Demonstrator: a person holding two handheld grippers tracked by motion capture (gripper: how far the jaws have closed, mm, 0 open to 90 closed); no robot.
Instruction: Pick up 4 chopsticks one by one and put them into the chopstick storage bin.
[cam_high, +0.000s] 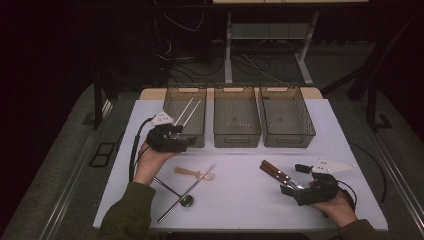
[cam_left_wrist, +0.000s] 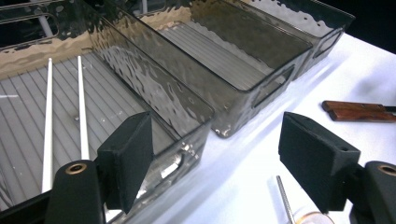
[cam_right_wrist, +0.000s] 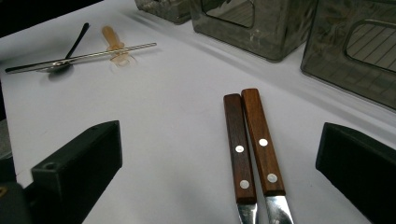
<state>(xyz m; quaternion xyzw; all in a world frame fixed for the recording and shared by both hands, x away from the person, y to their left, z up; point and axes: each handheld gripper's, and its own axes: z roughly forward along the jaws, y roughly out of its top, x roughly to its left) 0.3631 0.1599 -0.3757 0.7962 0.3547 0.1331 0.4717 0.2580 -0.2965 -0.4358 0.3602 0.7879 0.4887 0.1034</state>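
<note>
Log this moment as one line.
left gripper open, empty, at left smoky plastic bin | two white chopsticks in it | right gripper open over two wooden-handled knives

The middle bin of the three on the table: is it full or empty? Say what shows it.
Empty. In the high view the middle bin shows only its bare ribbed floor, while the left bin holds two white chopsticks.

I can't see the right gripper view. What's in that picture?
Two wooden-handled knives lie side by side on the white table, between the right gripper's open black jaws. Farther off lie a spoon and a metal rod.
</note>
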